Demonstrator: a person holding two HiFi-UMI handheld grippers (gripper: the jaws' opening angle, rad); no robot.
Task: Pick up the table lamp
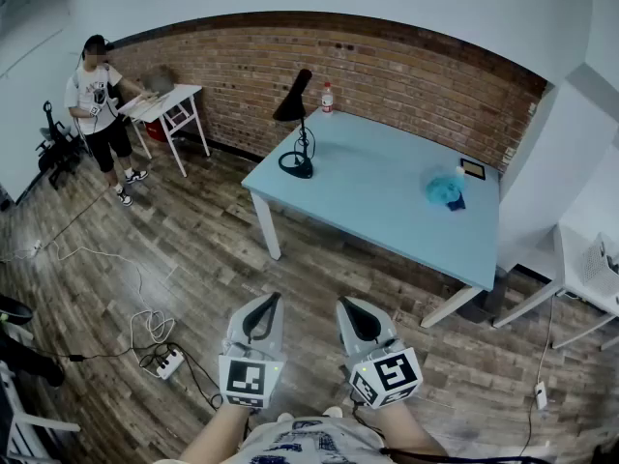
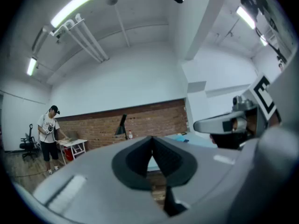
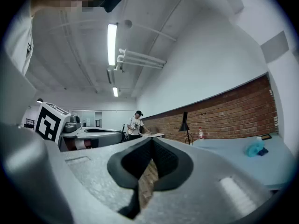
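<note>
Table lamp (image 1: 293, 98), black, stands upright on the near-left corner of the light blue worktop (image 1: 377, 201), upper middle of the head view, its round base flat on the surface and its shade tipped up to the right. I see it small and far off in both claw views: centre-left in the left gripper view (image 2: 121, 125), right of centre in the right gripper view (image 3: 185, 122). Left claw (image 1: 266, 307) and right claw (image 1: 356, 315) sit side by side at the bottom of the head view, over the wood floor (image 1: 193, 249), well apart from the worktop and the lamp. Left claw (image 2: 152, 140): jaws pressed together at the tips, nothing between them. Right claw (image 3: 152, 143): same, closed tight and empty. On the worktop beyond the lamp, a small bottle (image 1: 327, 98) by the brick wall (image 1: 406, 85); toward the right end, a teal object (image 1: 446, 188) and a small dark frame (image 1: 473, 169). Upper left of the head view, a person (image 1: 97, 100) stands at a small white table (image 1: 164, 104). A power strip (image 1: 169, 362) with cables lies on the floor, lower left.
</note>
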